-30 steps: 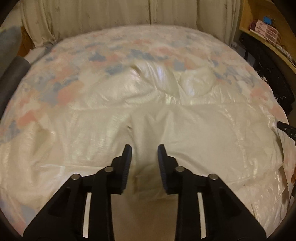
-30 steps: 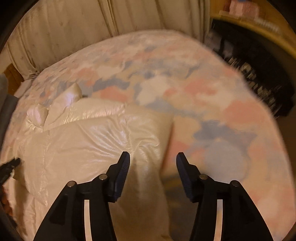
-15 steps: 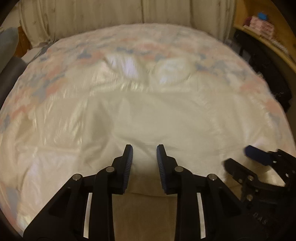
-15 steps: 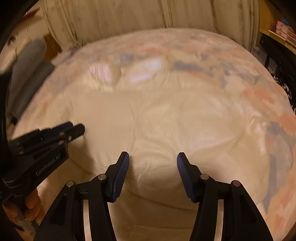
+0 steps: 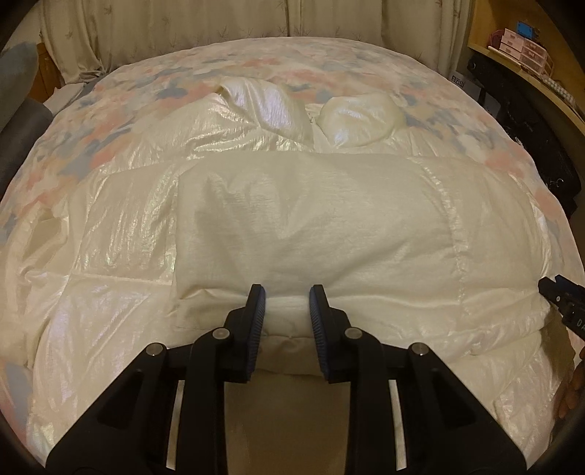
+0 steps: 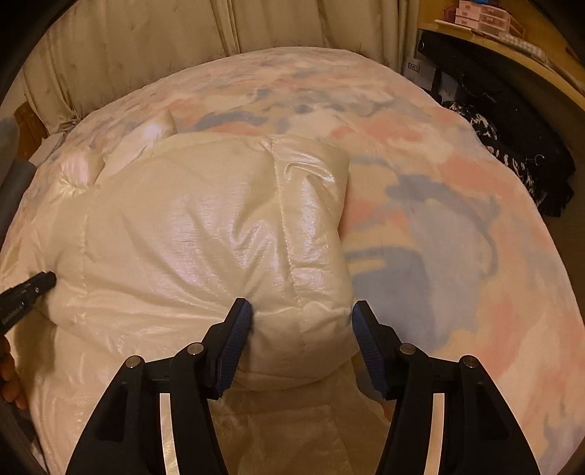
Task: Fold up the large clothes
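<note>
A shiny cream puffer jacket lies across the bed, partly folded, with its hood or collar bunched at the far side. My left gripper is open at the near edge of the folded jacket, its jaws astride the fold. My right gripper is open wide around the jacket's near right corner. The right gripper's tip shows at the right edge of the left wrist view. The left gripper's tip shows at the left edge of the right wrist view.
The bed has a pastel pink and blue floral cover. Cream curtains hang behind it. A wooden shelf with pink boxes and dark bags stand to the right. A grey object sits at the left.
Both grippers have settled at the jacket's near edge, the right one swinging out to the right corner. The jacket's top layer now lies folded over and flatter.
</note>
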The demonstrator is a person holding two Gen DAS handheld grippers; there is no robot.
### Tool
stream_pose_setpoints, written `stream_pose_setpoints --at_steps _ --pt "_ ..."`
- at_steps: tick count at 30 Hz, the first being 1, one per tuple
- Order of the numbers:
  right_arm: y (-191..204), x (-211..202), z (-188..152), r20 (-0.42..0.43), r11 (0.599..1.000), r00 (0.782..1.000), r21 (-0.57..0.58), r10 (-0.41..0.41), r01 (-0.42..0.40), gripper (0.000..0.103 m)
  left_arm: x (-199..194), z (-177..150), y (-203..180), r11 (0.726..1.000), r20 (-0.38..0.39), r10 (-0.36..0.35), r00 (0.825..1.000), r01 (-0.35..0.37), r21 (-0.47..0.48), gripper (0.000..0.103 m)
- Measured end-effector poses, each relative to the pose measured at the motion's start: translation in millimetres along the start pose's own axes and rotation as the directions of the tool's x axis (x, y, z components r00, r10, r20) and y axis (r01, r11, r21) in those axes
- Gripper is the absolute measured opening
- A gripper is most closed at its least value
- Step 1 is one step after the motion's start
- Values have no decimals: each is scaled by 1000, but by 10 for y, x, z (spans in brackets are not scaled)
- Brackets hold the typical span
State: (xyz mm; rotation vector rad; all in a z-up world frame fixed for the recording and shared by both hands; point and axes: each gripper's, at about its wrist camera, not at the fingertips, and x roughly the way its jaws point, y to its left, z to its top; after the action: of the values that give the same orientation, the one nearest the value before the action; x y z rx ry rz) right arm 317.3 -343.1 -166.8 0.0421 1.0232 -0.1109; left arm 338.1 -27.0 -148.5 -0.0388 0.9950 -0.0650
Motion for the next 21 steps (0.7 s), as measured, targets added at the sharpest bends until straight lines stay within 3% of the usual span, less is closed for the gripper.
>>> stream_pose_setpoints --at_steps 4,7,14,19,21 --pt "-13 -163 169 24 998 998 15 54 -54 58 -207 100 17 1000 26 -12 1000 12 -8 24" --pt "222 -289 326 52 996 995 -12 84 -83 58 -300 239 58 998 44 -33 998 35 -44 24" --pt "892 -107 724 52 986 988 -92 142 -137 58 -56 553 10 997 35 -3 999 5 -71 25" --pt "999 206 864 42 991 995 -100 91 -87 58 263 688 117 994 29 35 999 -32 -104 25" --pt "903 318 896 59 995 998 -96 32 -26 58 349 704 156 993 34 58 998 -54 -105 25"
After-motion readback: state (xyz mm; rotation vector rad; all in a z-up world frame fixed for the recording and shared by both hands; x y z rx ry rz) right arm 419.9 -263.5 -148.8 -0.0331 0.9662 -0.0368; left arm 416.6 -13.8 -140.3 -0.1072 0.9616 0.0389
